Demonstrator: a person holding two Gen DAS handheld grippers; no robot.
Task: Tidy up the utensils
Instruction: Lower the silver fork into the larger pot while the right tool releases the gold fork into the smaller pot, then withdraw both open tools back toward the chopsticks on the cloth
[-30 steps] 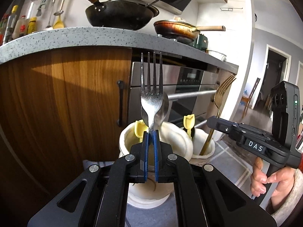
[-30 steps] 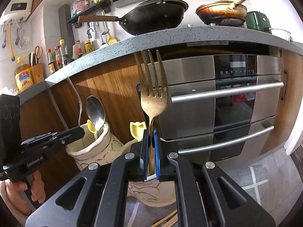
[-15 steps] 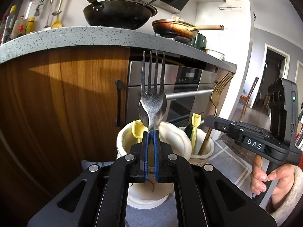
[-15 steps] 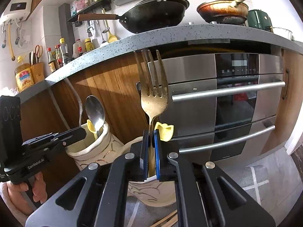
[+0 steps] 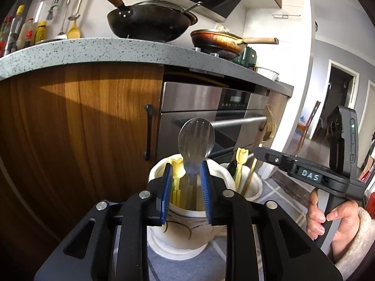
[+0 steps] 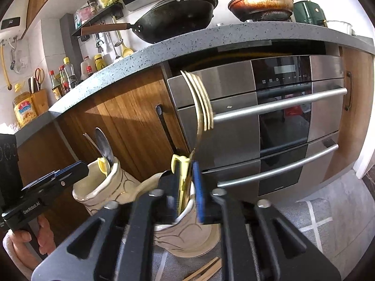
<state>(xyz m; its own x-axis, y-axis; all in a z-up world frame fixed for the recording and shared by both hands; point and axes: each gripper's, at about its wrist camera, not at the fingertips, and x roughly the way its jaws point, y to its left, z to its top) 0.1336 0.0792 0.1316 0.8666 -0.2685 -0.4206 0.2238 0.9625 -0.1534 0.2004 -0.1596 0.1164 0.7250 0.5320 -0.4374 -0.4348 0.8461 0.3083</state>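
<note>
My left gripper (image 5: 185,185) is open above a white ceramic holder (image 5: 178,231). The silver fork (image 5: 196,140) stands free in that holder in front of a silver spoon, with yellow plastic utensils (image 5: 177,164) beside it. My right gripper (image 6: 187,187) is open over a second white holder (image 6: 187,241). The gold fork (image 6: 201,103) stands in it, tilted left and blurred, next to a yellow utensil (image 6: 179,164). The left holder (image 6: 98,187) with its spoon also shows in the right wrist view.
Wooden cabinet doors (image 5: 82,128) and a steel oven (image 6: 281,117) stand right behind the holders. A speckled counter (image 5: 93,51) carries a black wok and a frying pan. Wooden chopsticks (image 6: 204,271) lie on the grey mat in front of the right holder.
Both grippers have opened. The silver fork has dropped down into the left holder. The gold fork has been let go and has turned edge-on in the right holder.
</note>
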